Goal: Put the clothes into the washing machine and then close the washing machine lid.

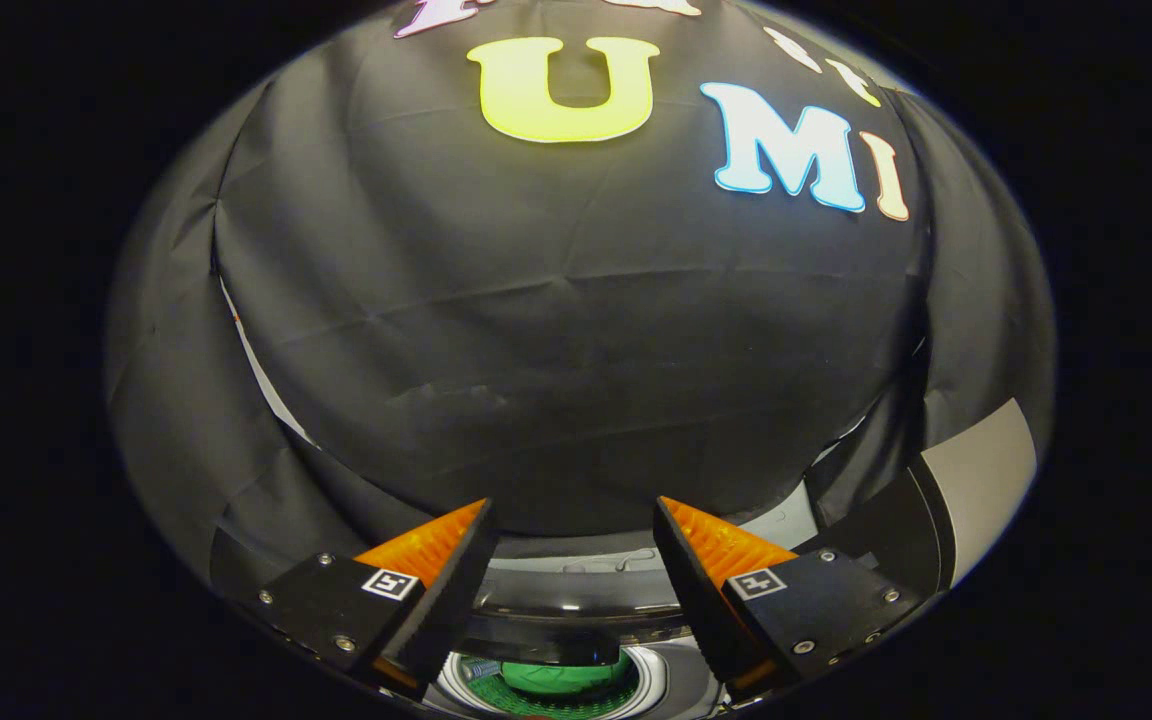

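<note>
Black cloth wall behind washing machine (pixel 576 600). Gripper (pixel 571 570) above machine, fingers apart, holding nothing. Green clothes (pixel 561 677) already down in drum, below fingers. Lid (pixel 976 480) up beside machine; likely free fingers go shut it next.

No wording, brand or number can be read here. Each finger of the gripper (pixel 572 505) carries a small square black-and-white marker tag (pixel 389 584); the fingers stand apart, gripping nothing.

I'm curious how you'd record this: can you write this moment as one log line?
gripper: open, holding nothing | green cloth: inside round washing machine drum, below the fingers | dark lid: not closed
</note>
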The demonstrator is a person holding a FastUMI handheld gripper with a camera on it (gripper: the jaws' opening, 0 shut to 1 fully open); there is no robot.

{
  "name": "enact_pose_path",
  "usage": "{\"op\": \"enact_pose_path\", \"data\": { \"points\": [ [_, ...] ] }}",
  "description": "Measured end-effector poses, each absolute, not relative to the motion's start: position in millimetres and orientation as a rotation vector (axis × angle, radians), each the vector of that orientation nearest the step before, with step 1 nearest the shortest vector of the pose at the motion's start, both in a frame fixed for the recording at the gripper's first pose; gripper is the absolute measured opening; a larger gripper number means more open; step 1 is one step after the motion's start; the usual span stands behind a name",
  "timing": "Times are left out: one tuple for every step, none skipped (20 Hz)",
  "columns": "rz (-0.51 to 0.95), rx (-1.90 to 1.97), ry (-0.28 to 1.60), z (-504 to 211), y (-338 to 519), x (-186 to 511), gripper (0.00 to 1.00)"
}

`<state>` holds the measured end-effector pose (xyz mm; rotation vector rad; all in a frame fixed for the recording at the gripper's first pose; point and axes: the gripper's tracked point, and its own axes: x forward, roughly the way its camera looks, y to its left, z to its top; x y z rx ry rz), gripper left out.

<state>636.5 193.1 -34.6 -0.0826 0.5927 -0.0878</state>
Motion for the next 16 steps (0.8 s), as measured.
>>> {"op": "enact_pose_path", "data": {
  "points": [
    [-0.087, -0.082, 0.585, -34, 193, 636, 0.97],
    [-0.085, -0.083, 0.574, -33, 193, 632, 0.97],
    [-0.084, -0.084, 0.566, -32, 193, 630, 0.97],
    [-0.083, -0.084, 0.558, -33, 194, 629, 0.97],
    [-0.082, -0.084, 0.551, -32, 194, 627, 0.97],
    [-0.081, -0.084, 0.546, -32, 195, 623, 0.97],
    [-0.08, -0.084, 0.542, -32, 195, 621, 0.97],
    [-0.08, -0.084, 0.539, -32, 195, 618, 0.97],
    [-0.081, -0.084, 0.533, -32, 195, 617, 0.96],
    [-0.082, -0.083, 0.525, -31, 195, 615, 0.97],
    [-0.082, -0.084, 0.52, -30, 195, 613, 0.97],
    [-0.081, -0.085, 0.516, -31, 197, 611, 0.97],
    [-0.081, -0.085, 0.512, -31, 196, 609, 0.97],
    [-0.083, -0.085, 0.509, -31, 197, 606, 0.97],
    [-0.084, -0.086, 0.505, -31, 197, 603, 0.97],
    [-0.085, -0.087, 0.5, -32, 197, 601, 0.97]
  ]
}}
